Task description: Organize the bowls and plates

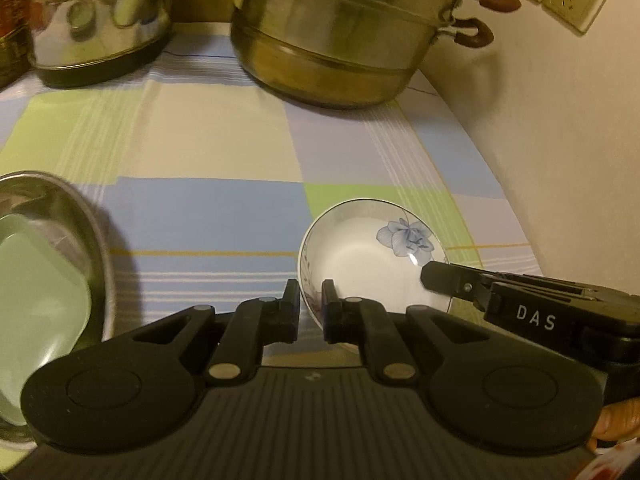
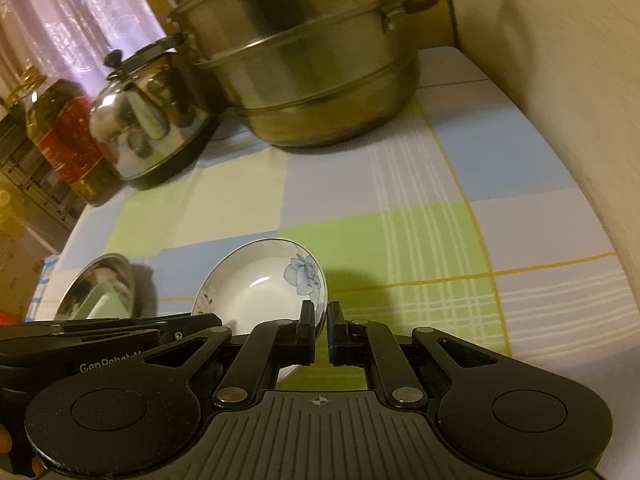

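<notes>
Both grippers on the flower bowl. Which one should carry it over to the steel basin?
Left, probably. The left gripper already clamps the flower bowl rim, and the steel basin lies on its side. The right gripper also pinches the rim but would have to cross over.

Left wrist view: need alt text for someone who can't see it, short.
Both grippers pinch the rim of a white bowl with a blue flower: the left gripper on its near left edge, the right gripper from the right. It is tilted over a checked tablecloth, with a steel basin at left and a steamer pot and kettle behind.
</notes>
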Action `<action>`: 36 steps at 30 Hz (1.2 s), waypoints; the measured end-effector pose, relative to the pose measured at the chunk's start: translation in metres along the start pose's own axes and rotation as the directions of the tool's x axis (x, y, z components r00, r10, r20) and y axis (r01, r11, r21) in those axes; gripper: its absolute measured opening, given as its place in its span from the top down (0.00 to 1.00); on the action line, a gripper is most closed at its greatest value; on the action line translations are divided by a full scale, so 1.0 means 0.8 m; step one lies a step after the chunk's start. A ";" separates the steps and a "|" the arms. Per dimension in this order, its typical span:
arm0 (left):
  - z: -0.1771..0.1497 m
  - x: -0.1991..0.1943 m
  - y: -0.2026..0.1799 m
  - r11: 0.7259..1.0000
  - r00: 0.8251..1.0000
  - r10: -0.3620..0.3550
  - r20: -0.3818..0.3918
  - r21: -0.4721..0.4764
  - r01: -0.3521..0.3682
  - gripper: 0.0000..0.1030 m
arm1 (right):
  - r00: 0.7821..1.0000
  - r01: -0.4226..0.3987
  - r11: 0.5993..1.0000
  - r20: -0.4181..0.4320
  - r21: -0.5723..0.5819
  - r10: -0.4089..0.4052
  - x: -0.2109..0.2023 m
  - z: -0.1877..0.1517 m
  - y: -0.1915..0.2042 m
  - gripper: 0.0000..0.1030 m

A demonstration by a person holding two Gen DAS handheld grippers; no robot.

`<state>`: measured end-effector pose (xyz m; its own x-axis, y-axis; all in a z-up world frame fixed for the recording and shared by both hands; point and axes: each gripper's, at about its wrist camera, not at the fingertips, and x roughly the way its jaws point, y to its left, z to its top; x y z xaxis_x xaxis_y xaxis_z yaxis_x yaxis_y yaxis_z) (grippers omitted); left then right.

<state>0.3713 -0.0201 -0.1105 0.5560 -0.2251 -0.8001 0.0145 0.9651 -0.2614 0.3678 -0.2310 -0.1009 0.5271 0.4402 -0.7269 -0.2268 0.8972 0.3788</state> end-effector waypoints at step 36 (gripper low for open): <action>-0.059 -0.153 0.180 0.958 0.979 0.169 0.116 -0.254 -0.136 0.91 | 0.972 -0.222 0.955 -0.117 -0.195 0.202 0.056 -0.037 0.215 0.94</action>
<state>0.2658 0.1400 -0.0755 0.6430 -0.0413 -0.7648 -0.2726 0.9208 -0.2789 0.3284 -0.0563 -0.0851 0.3709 0.6133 -0.6974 -0.4936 0.7663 0.4114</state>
